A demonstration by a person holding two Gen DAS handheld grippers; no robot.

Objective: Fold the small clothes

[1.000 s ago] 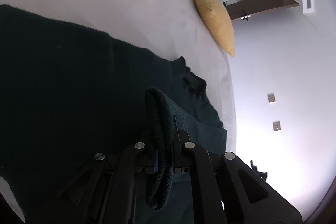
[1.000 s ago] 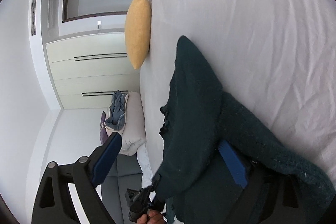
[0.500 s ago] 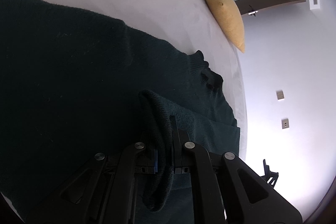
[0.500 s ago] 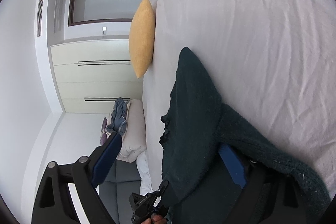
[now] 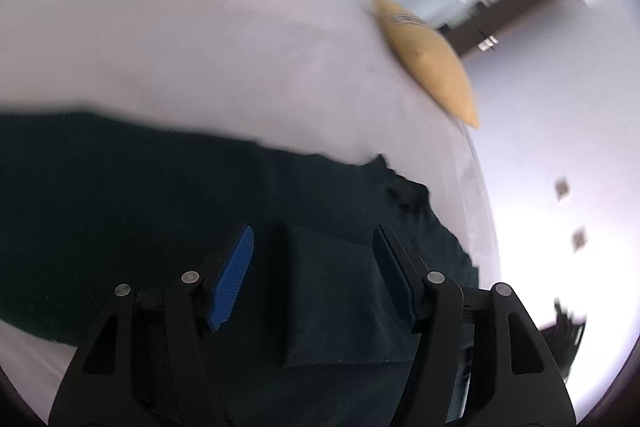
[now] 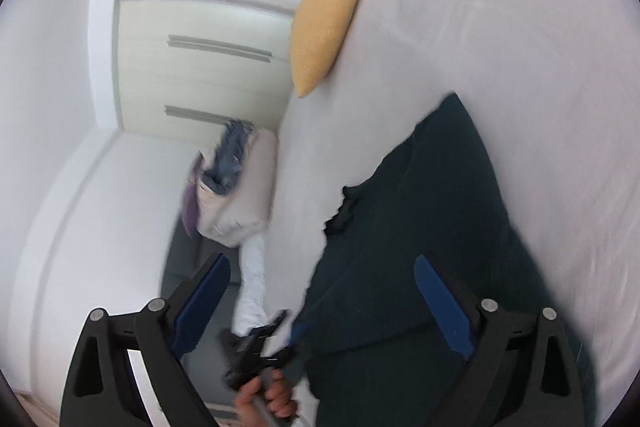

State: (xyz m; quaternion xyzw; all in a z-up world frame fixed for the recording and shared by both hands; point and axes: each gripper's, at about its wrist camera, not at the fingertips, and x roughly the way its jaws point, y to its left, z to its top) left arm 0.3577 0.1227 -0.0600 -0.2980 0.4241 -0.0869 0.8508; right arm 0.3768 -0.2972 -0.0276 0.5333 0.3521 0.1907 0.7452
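Note:
A dark green knitted garment [image 5: 140, 203] lies flat on the white bed sheet [image 5: 180, 39], with a folded-over part under my left gripper [image 5: 312, 263]. The left gripper is open and empty, just above the cloth. In the right wrist view the same garment [image 6: 432, 227] runs along the bed edge. My right gripper [image 6: 320, 291] is open and empty above its near end. The left gripper and the hand holding it [image 6: 264, 383] show low in the right wrist view.
A yellow cushion [image 5: 428, 55] stands at the far end of the bed, also in the right wrist view [image 6: 324, 23]. A pile of clothes and a pale cushion [image 6: 232, 183] lie beside the bed. A wardrobe [image 6: 200, 67] stands behind.
My left gripper opened and let go of the garment's fold, which now lies flat. My right gripper has drawn clear of the cloth that lay over its right finger. Both views are motion-blurred.

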